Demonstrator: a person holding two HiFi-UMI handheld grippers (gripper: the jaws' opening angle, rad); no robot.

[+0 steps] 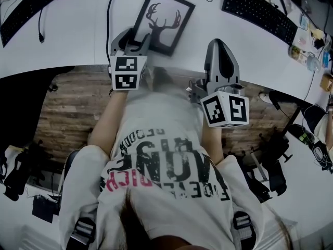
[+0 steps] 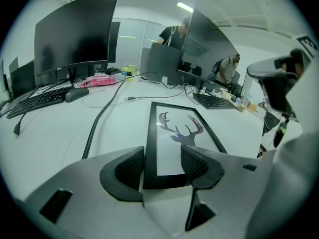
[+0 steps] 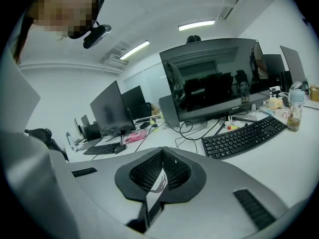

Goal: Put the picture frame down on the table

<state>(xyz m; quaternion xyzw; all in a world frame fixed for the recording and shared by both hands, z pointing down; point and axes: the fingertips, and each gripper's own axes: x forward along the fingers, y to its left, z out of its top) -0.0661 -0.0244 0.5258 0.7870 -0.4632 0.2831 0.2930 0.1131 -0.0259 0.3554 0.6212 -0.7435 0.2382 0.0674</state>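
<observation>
One picture frame [image 1: 162, 21] flat on the table [image 1: 78, 35] — left gripper [image 2: 163, 159] spread astride its near edge, right gripper [image 3: 162, 158] pinched closed.

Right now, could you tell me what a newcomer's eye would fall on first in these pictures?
The black picture frame with its antlered deer silhouette stands out, lying flat on the white table in front of the person. The left gripper is at the frame's near end with its jaws apart. The right gripper is off to the right, jaws together.
</observation>
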